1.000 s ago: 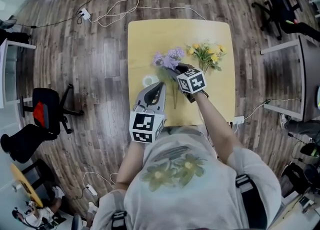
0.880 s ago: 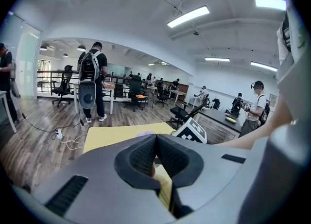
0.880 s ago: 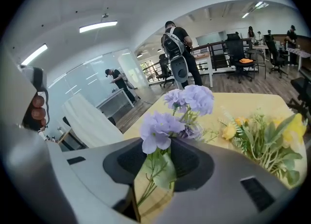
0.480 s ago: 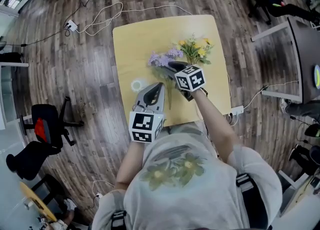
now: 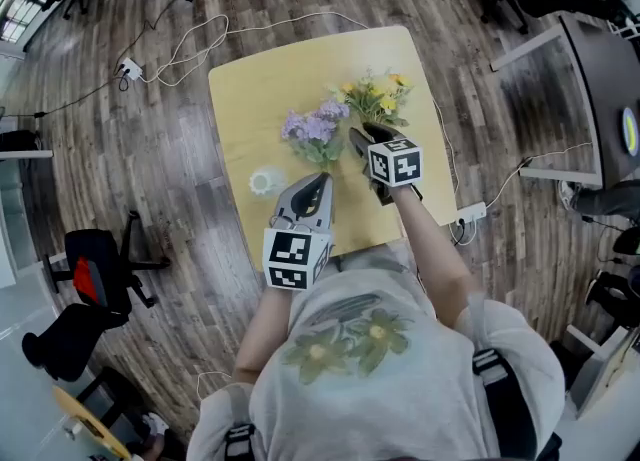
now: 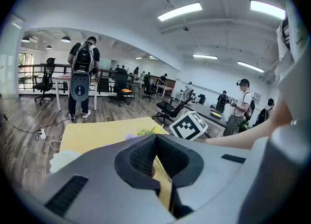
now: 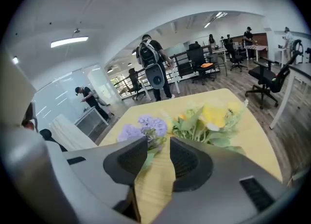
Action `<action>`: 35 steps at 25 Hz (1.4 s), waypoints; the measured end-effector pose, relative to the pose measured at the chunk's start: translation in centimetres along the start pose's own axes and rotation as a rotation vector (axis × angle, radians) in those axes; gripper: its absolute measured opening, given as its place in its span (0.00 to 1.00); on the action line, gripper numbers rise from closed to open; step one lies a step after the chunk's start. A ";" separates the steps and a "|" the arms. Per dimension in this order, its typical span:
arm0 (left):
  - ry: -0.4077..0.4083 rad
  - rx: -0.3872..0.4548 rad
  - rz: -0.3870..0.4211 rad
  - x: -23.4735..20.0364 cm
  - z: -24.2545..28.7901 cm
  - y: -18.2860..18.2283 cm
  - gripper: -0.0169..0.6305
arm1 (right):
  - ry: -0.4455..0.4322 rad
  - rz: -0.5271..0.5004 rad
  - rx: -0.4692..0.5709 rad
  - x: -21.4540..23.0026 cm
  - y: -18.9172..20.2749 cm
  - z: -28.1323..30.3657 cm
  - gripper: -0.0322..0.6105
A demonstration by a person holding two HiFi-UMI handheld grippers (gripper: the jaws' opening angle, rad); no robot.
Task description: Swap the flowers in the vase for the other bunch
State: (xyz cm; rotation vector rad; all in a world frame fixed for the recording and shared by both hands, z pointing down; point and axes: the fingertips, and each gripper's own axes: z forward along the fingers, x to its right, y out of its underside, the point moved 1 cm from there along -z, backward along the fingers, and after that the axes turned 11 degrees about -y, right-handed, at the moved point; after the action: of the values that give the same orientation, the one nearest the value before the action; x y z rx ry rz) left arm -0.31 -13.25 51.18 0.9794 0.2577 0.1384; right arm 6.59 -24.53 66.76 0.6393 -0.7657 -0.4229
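Right gripper [image 7: 158, 146] is open: its two jaws stand apart with bare yellow table [image 5: 260, 79] showing in the gap and nothing pressed between the pads. A leaf of the purple bunch [image 5: 312, 129] lies just beyond the left jaw tip, and the yellow bunch [image 5: 375, 97] lies ahead at 1 o'clock. In the head view this gripper now sits at 3 o'clock of the purple bunch, between the two bunches, with its tips near the base of the yellow bunch. One second earlier the tips were at the base of the purple bunch, so the gripper has shifted off that bunch toward the yellow one. Both bunches lie flat on the table, the yellow at 1 o'clock of the purple, their foliage close together. Left gripper [image 5: 318, 181] is closed: its jaw tips meet and no object can be made out between them. It points toward 12 o'clock at the purple bunch, near its lower edge. The white vase [image 5: 263, 183] stands upright at 9 o'clock of the left gripper's tips, apart from both bunches and farther from those tips than it was one second earlier. The long purple stem seen earlier beside the left gripper can no longer be made out.
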 end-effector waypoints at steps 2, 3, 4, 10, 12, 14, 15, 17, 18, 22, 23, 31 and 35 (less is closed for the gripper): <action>0.006 -0.006 0.002 0.3 0.3 0.1 0.05 | 0.054 0.018 0.028 1.7 -0.5 -1.0 0.26; 0.008 -0.009 0.003 0.5 0.4 0.1 0.05 | 0.078 0.028 0.042 2.5 -0.7 -1.5 0.26; 0.009 -0.012 0.005 0.7 0.6 0.2 0.05 | 0.100 0.038 0.054 3.3 -1.0 -2.0 0.26; 0.005 -0.022 0.008 1.5 1.1 0.1 0.05 | 0.246 0.119 0.070 7.6 -1.2 -3.8 0.32; 0.001 -0.023 0.008 1.7 1.1 0.1 0.05 | 0.271 0.141 0.067 8.5 -1.2 -3.6 0.37; -0.005 -0.028 0.008 1.9 1.3 0.2 0.05 | 0.296 0.158 0.059 9.3 -1.2 -3.4 0.40; -0.010 -0.033 0.009 2.0 1.4 0.3 0.05 | 0.309 0.168 0.055 9.8 -1.2 -3.2 0.41; -0.020 -0.041 0.009 2.0 1.4 0.5 0.05 | 0.333 0.188 0.045 10.5 -1.0 -2.7 0.41; -0.024 -0.044 0.009 1.9 1.3 0.6 0.05 | 0.343 0.194 0.039 10.7 -1.0 -2.3 0.41; -0.041 -0.052 0.003 1.5 1.1 0.9 0.05 | 0.370 0.188 -0.019 11.3 -0.7 -0.4 0.41; -0.046 -0.054 0.002 1.4 1.0 1.1 0.05 | 0.376 0.183 -0.036 11.5 -0.5 0.1 0.41; -0.074 -0.065 -0.013 0.8 0.7 1.9 0.05 | 0.386 0.189 -0.083 13.1 1.2 1.9 0.41; -0.088 -0.062 -0.022 -0.4 0.2 2.1 0.05 | 0.328 0.204 -0.105 12.3 1.1 2.7 0.33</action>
State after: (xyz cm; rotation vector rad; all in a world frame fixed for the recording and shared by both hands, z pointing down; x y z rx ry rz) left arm -0.60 -12.39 53.08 0.9181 0.1824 0.0822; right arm 12.77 -31.68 75.15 0.5099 -0.4862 -0.1629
